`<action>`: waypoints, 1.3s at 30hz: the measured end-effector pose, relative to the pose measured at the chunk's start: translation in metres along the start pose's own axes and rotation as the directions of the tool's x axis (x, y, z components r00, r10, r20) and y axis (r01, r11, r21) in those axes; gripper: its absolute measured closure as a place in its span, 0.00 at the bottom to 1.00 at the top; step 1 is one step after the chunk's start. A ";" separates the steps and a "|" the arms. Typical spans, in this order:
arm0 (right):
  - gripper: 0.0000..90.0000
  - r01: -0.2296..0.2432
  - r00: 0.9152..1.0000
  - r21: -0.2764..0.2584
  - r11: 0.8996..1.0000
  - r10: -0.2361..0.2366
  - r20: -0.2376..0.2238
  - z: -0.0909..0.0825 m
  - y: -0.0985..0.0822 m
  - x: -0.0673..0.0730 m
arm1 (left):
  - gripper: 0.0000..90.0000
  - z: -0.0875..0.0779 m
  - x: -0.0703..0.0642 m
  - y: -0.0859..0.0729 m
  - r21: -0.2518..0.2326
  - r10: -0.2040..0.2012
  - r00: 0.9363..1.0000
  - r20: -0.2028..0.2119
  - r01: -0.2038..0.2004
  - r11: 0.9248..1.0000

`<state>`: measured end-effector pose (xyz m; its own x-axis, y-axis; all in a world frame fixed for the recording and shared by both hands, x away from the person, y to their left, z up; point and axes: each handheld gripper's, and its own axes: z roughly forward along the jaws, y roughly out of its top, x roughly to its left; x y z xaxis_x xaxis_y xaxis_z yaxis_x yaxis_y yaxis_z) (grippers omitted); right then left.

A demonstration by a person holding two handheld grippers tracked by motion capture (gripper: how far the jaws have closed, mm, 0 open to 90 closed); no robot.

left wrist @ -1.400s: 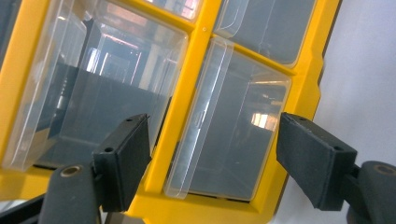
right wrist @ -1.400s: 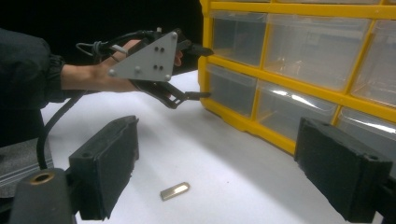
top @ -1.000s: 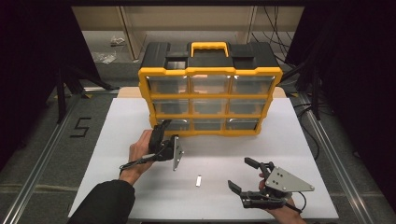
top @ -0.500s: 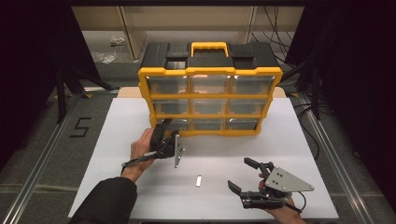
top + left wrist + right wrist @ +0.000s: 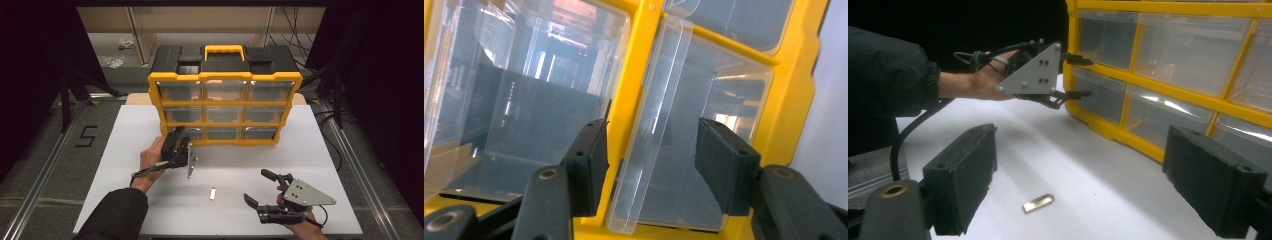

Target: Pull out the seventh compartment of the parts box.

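A yellow and black drawer organizer (image 5: pixel 225 102) with clear drawers stands at the back of the white table (image 5: pixel 125 150). My left gripper (image 5: pixel 176 136) is at its bottom-left drawer (image 5: pixel 189 133). In the left gripper view the drawer's clear handle tab (image 5: pixel 659 115) stands between the pads (image 5: pixel 591 165), with a gap on each side. The jaws have just been closing around it. My right gripper (image 5: pixel 256 186) rests open near the front right edge with nothing between its fingers. From there the left gripper (image 5: pixel 1080 76) shows with its jaws at the drawer front.
A small flat metal piece (image 5: pixel 212 193) lies on the table between the two grippers, and it shows between the right jaws as a brass-coloured strip (image 5: pixel 1038 203). A metal rail (image 5: pixel 45 170) runs along the floor at the left.
The left gripper has edged slightly toward the bottom-left drawer. The right gripper and the metal piece have stayed put.
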<state>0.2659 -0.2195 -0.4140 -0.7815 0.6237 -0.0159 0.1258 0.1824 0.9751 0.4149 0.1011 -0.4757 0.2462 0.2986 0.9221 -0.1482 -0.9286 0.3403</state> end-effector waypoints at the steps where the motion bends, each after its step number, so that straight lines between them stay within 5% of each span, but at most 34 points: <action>1: 0.17 0.000 1.000 0.000 1.000 0.000 -0.001 0.000 0.000 0.000 | 0.54 0.000 0.000 0.001 0.001 0.007 1.000 0.001 -0.007 1.000; 39: 0.17 0.000 1.000 0.005 1.000 0.000 -0.004 0.000 0.000 0.000 | 0.76 0.007 -0.008 0.000 0.025 0.096 0.993 -0.075 -0.094 0.995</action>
<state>0.2660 -0.2192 -0.4141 -0.7840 0.6206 -0.0147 0.1290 0.1861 0.9740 0.4198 0.0969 -0.4843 0.1584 0.2237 0.9617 -0.1471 -0.9578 0.2470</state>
